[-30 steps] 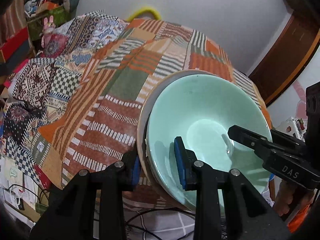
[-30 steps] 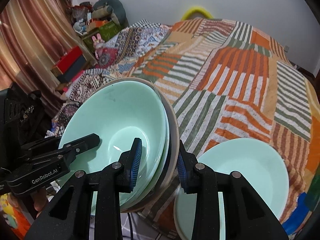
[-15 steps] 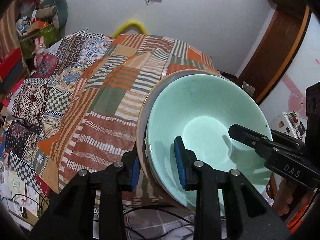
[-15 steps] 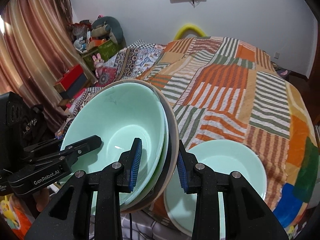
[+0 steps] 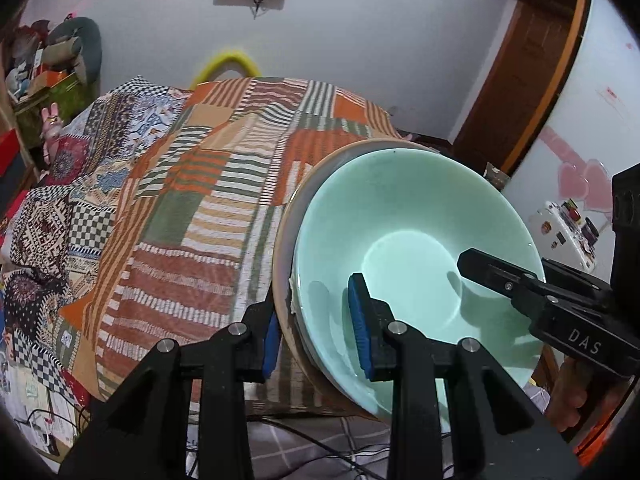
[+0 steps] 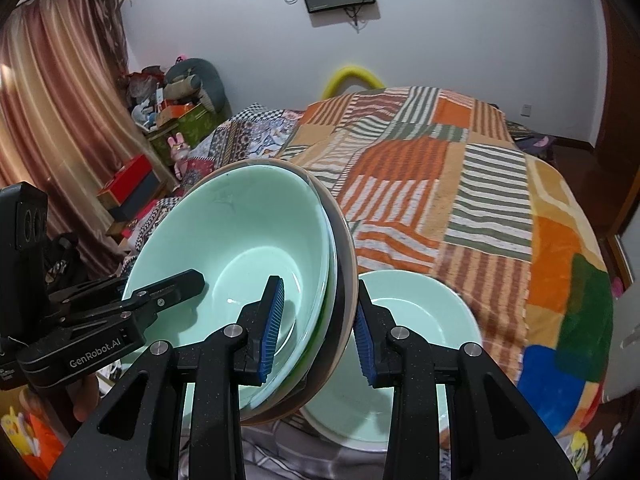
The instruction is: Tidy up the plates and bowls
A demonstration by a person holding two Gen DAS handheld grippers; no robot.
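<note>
Currently, findings as follows.

Step in hand: carrying a nested stack of dishes, held from two sides above the bed point(image 6: 472, 184).
Stack: a mint-green bowl point(image 5: 408, 252) sits inside a tan-rimmed plate point(image 5: 286, 232); a thin green edge between them suggests a further dish, though I cannot tell what it is.
Left gripper point(image 5: 316, 336): jaws pinching the stack's rim at about 7 o'clock in the left wrist view, one blue pad inside the bowl, the other behind the plate.
Right gripper point(image 6: 318, 328): jaws pinching the opposite rim, at about 5 o'clock of the stack in the right wrist view, again one pad inside and one outside.
Attitude: stack tilted in both views, clear of the patchwork bedspread point(image 5: 192, 216).
Second dish: a pale green plate point(image 6: 416, 320) lies on the bedspread near the bed's front edge, at about 4 o'clock from the held stack and partly hidden behind it.
Person: fingers point(image 5: 568, 400) show under the right tool's handle.
Judgement, progress: midway; sorting is not finished while one dish lies apart.
Judgement, next move: level the stack, keep both grips even, then lower it squarely, probably onto or beside the loose plate.
Risk: uneven release could let the bowl slide out.
</note>
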